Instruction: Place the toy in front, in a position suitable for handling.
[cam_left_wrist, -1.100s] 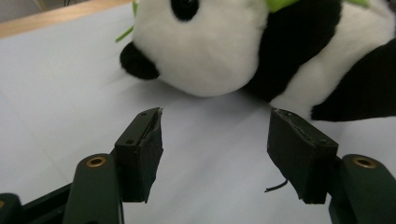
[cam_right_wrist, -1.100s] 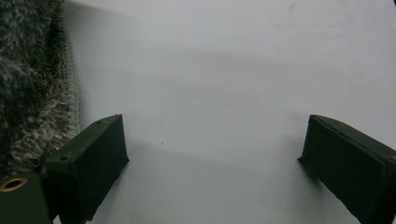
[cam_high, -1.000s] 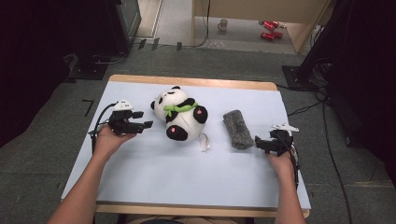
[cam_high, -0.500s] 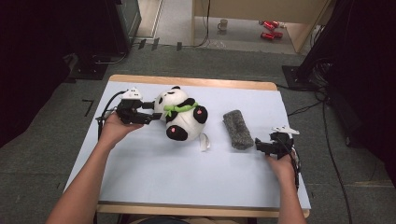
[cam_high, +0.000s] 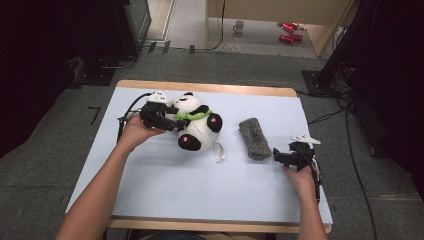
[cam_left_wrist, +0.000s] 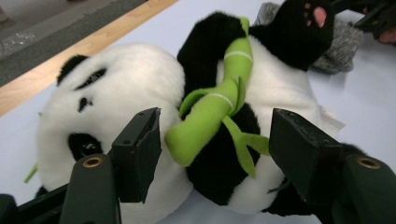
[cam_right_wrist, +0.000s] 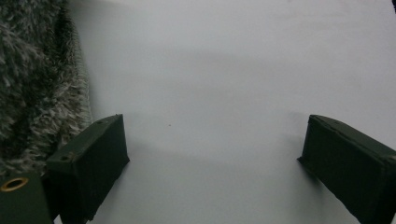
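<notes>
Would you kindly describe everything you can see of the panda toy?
The panda is a soft plush, white with black ears, eye patches and limbs, and pink pads on its paws. It hugs a green bamboo stalk across its chest. It lies tilted on the pale table, left of the grey fuzzy cloth. The left gripper reaches it with open jaws.

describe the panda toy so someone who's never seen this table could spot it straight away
On the pale blue table, look toward the far left part. The panda toy lies there, black and white, hugging a green bamboo stalk; the grey fuzzy cloth beside it is plain.
</notes>
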